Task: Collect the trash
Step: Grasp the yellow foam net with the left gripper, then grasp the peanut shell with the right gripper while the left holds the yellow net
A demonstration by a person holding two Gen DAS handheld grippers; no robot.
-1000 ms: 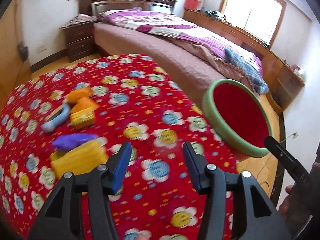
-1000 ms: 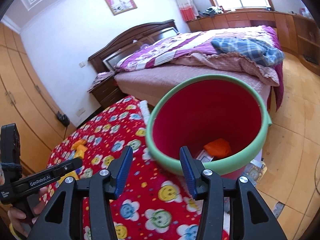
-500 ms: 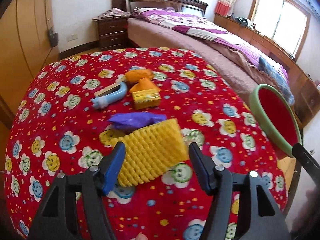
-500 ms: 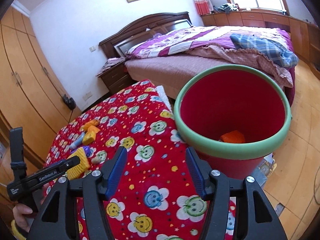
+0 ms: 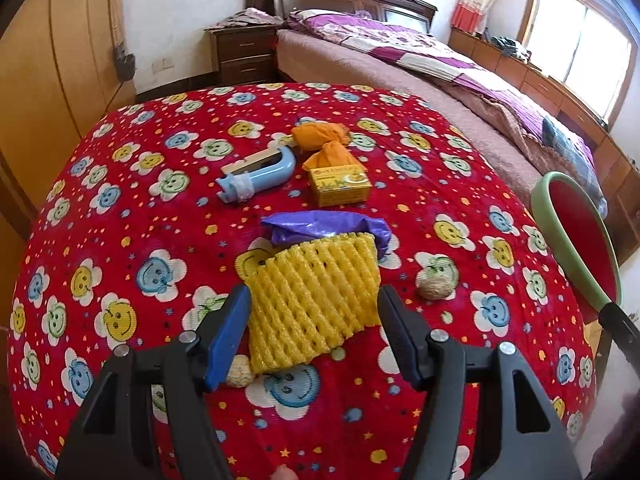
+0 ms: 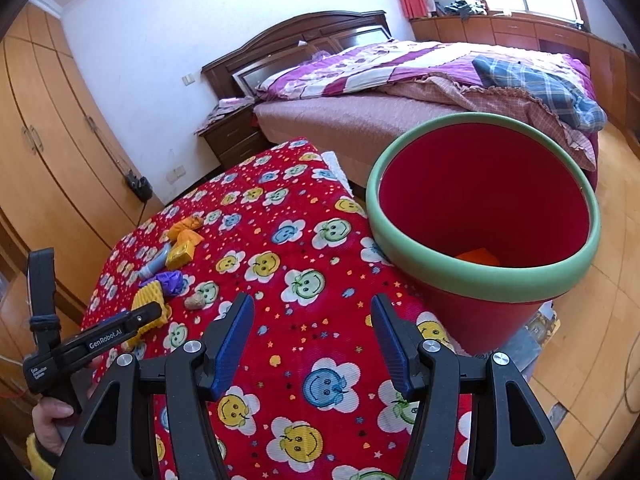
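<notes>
A yellow foam net [image 5: 316, 272] lies on the red flowered tablecloth [image 5: 160, 220]. My left gripper [image 5: 314, 294] is open and straddles the net's near end, its pads not pressing on it. Behind the net lie a purple plastic bag [image 5: 320, 226], a yellow box [image 5: 340, 184], a blue plastic piece [image 5: 260, 176] and orange wrappers [image 5: 320, 136]. Two nutshells [image 5: 435, 288] sit beside the net. My right gripper [image 6: 312, 302] is open and empty over the cloth, left of the red bin [image 6: 480, 272] with a green rim. An orange scrap [image 6: 478, 256] lies in the bin.
The bin stands off the table's right edge [image 6: 400, 280]. A bed [image 6: 360, 112] and a nightstand [image 5: 244, 52] are behind the table, and wooden wardrobes [image 6: 48, 140] stand on the left. A person's hand [image 6: 52, 412] holds the left gripper [image 6: 148, 314].
The left gripper swung from the bin side to the foam net, came down around it, and its jaws widened. The right gripper drew back from the bin and opened wider.
</notes>
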